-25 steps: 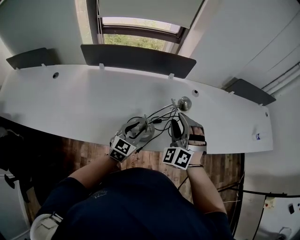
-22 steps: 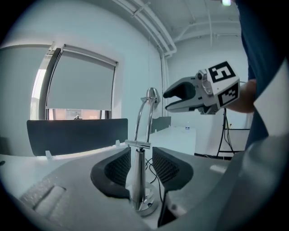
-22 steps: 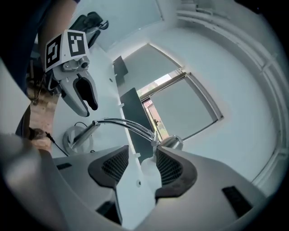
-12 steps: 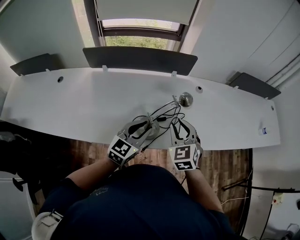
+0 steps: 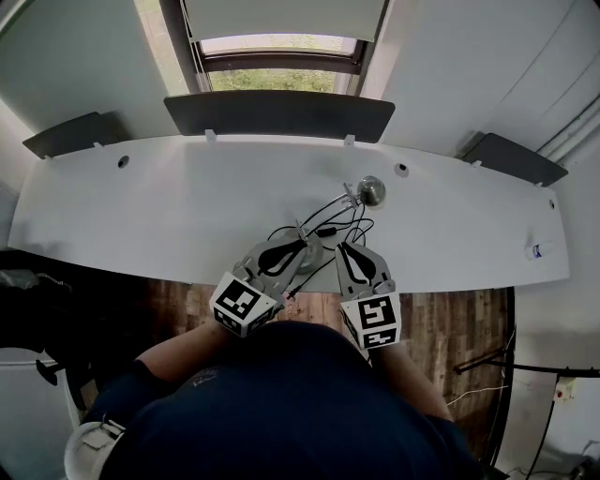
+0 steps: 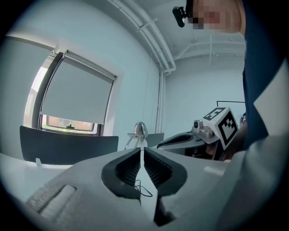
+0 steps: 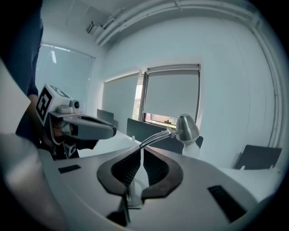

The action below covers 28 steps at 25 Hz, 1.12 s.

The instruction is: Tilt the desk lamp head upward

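Two grippers closing, jaws down to a slit, nothing between them: left gripper [image 5: 305,246], right gripper [image 5: 345,249]. Lamp head [image 7: 186,128] ahead and up-right of the right tips; smooth metal, likely slippery, joint probably stiff; pinch the neck [image 7: 170,132] just behind it.

Lamp head [image 5: 373,190] above desk [image 5: 141,206], window [image 5: 277,80] behind

White curved desk [image 5: 141,216], two grommet holes [image 5: 123,161]. Dark partition panel [image 5: 281,112] behind desk, smaller ones at each end. Window [image 5: 277,80] above, roller blind [image 5: 281,17] mostly lowered. Wood floor [image 5: 450,328] below desk edge.
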{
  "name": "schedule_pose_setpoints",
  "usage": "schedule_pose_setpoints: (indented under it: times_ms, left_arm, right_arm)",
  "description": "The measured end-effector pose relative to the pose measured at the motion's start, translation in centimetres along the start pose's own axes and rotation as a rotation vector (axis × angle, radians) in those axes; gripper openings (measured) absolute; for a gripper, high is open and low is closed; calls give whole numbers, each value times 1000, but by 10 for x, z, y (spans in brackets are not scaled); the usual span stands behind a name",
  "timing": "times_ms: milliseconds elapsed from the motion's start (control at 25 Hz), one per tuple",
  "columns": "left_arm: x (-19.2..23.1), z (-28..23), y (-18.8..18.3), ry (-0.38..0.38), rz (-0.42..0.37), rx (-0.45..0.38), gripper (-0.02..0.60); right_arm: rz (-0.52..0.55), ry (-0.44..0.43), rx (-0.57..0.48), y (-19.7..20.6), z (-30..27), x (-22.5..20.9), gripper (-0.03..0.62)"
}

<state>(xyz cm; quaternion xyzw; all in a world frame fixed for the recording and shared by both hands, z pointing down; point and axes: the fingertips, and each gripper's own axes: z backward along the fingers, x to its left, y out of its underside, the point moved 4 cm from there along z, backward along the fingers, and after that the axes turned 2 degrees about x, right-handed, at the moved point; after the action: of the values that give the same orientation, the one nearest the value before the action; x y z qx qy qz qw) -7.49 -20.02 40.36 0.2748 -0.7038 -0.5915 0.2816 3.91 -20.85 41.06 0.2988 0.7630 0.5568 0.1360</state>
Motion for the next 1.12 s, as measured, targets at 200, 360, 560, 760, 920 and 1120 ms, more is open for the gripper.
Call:
schedule_pose_setpoints:
  times_ms: [200, 360, 560, 760, 920, 1120]
  left_arm:
    - [-17, -1, 13, 48, -9, 33, 8]
    - [-20, -2, 15, 61, -7, 34, 6]
    - [-27, -6, 13, 82, -8, 25, 6]
    - [-31, -7, 12, 99, 2, 17, 6]
    - [-32, -8, 11, 101, -8, 17, 6]
    - [-34, -6, 11, 100, -1, 8, 6]
  right_arm:
    - [-123, -58, -35, 14, 6, 9, 14]
    - [-110, -91, -65, 13, 9, 18, 11]
    - [-147, -140, -79, 16, 12, 23, 11]
    - [-176, -151, -81, 19, 15, 20, 11]
    - [-177, -155, -80, 22, 16, 19, 10]
    - [-171, -154, -84, 22, 18, 20, 9]
